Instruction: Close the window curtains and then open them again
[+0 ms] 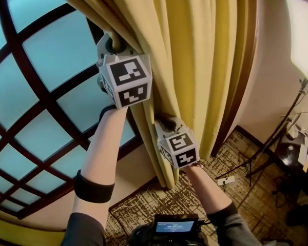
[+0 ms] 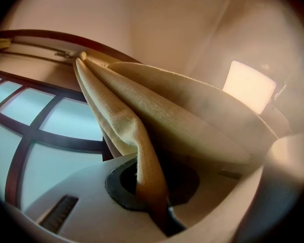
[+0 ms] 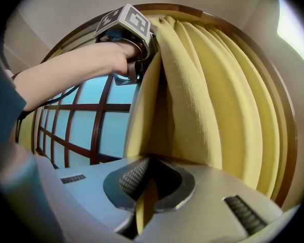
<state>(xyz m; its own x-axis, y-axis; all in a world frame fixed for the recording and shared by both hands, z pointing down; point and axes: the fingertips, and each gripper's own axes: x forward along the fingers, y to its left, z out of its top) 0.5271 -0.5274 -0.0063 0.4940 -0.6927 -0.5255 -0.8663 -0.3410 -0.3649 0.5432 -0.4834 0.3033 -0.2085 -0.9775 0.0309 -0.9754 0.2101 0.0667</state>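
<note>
One window (image 1: 51,50) fills the left half of the head view: pale blue frosted panes set in a grid of dark wooden bars, with a curved top rail. One yellow curtain (image 1: 195,60) hangs at the window's right side, gathered into several deep vertical folds against the dark frame, so most of the glass is uncovered. Below lies a patterned carpet floor (image 1: 236,163). One bright light panel (image 1: 303,35) stands at the far right on a thin dark stand (image 1: 277,132).

Two forearms reach up from the lower edge; the left one wears one dark band (image 1: 94,187).

Two hand-held grippers are on the curtain's window-side edge.
- The left hand-held gripper (image 1: 112,41) is the higher one. In the left gripper view its jaws are closed on one fold of the fabric (image 2: 152,196), which rises from them towards the curtain rail.
- The right hand-held gripper (image 1: 164,121) is lower and to the right. In the right gripper view its jaws pinch a thin strip of the curtain's edge (image 3: 144,206).

Two marker cubes, one per gripper: left cube (image 1: 126,78), right cube (image 1: 178,148).

One small dark device with a lit screen (image 1: 174,225) sits at the bottom edge.
</note>
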